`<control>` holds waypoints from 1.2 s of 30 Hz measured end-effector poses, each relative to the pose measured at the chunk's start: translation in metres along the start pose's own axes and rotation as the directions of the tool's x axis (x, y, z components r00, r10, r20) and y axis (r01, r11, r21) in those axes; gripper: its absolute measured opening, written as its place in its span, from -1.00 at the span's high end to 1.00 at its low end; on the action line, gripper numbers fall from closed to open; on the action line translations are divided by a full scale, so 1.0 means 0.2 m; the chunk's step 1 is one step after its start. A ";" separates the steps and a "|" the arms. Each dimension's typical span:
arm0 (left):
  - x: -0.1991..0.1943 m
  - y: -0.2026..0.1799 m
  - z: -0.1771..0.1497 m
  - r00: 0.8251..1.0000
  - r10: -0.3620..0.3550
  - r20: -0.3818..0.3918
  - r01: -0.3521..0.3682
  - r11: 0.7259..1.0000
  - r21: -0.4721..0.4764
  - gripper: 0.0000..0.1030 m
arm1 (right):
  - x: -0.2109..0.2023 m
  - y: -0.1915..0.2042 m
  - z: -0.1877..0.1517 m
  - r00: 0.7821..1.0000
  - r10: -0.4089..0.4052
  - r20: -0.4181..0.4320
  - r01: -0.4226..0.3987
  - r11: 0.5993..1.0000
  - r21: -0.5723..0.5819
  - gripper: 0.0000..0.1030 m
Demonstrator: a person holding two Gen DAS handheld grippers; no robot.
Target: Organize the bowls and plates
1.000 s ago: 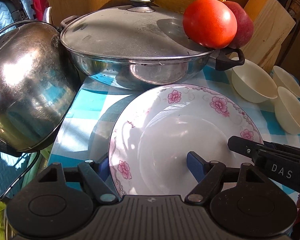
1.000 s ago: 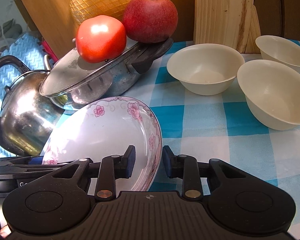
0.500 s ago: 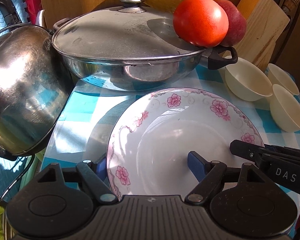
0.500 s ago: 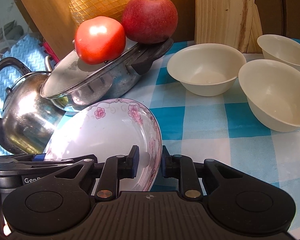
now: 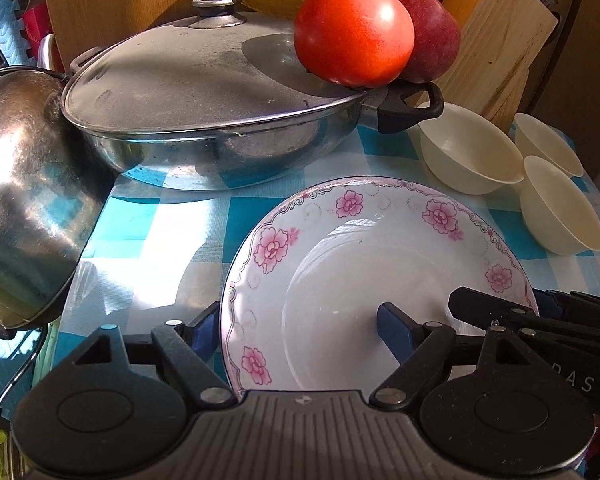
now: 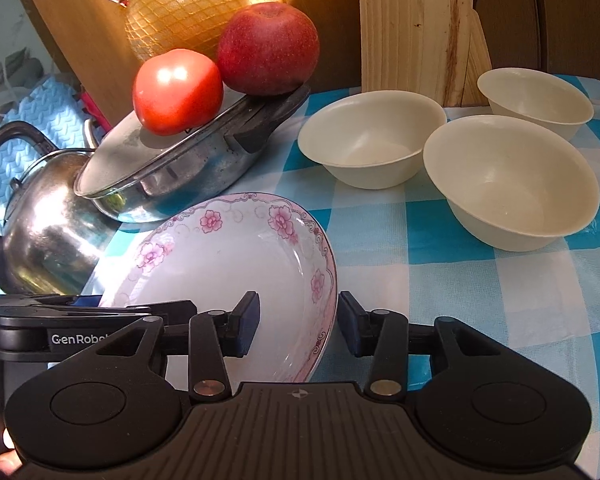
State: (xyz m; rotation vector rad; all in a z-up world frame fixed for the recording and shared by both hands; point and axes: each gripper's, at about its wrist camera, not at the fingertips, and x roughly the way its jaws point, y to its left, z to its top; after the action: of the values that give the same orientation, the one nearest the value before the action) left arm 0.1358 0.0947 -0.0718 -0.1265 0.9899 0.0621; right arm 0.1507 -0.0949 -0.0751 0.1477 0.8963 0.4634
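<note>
**A:** Where was the plate point(image 5: 352, 280) just then?

**B:** On the blue-checked cloth point(image 6: 480, 312), in front of the lidded pan point(image 5: 204, 120) and left of the three cream bowls point(image 6: 374, 138). I thought its right side sat a little raised, though I couldn't be sure.

**A:** And your jaws?

**B:** My left gripper point(image 5: 296, 326) stood wide, one pad outside the plate's left rim and the other over the well, neither pressing. My right gripper point(image 6: 298, 322) was opening, straddling the right rim with clear gaps on both sides, so nothing was held.

**A:** How did you expect the plate to handle?

**B:** Glazed ceramic by the look of it: stiff, fairly heavy for its thinness, slick under the pads and quick to chip if it dropped or knocked the pan. I judged the flowered rim the only sensible hold, pinched through its thickness, one pad above and one below, and a hold on opposite sides would have kept it from tipping.

**A:** The bowls?

**B:** Likely lighter; I'd have taken each by its wall, mindful that they stood close together
</note>
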 end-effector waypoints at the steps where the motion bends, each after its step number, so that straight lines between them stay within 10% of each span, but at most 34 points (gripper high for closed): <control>1: 0.00 -0.01 0.00 1.000 0.002 0.001 -0.002 1.000 0.000 -0.47 | 0.00 0.01 0.00 1.000 -0.001 -0.001 0.001 1.000 -0.005 0.02; 7: 0.01 -0.02 0.01 1.000 0.011 -0.004 -0.011 1.000 -0.014 -0.48 | 0.00 -0.03 0.02 1.000 -0.013 0.003 0.013 0.999 0.047 0.37; 36: -0.14 -0.06 -0.01 0.998 -0.010 0.063 0.010 1.000 0.012 -0.46 | -0.16 -0.01 0.02 0.998 -0.021 0.059 0.019 0.999 0.041 0.37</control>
State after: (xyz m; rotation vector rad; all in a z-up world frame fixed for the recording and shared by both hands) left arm 0.1199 0.0818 -0.0481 -0.1179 0.9269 0.0509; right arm 0.1375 -0.1105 -0.0511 0.1886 0.8482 0.4203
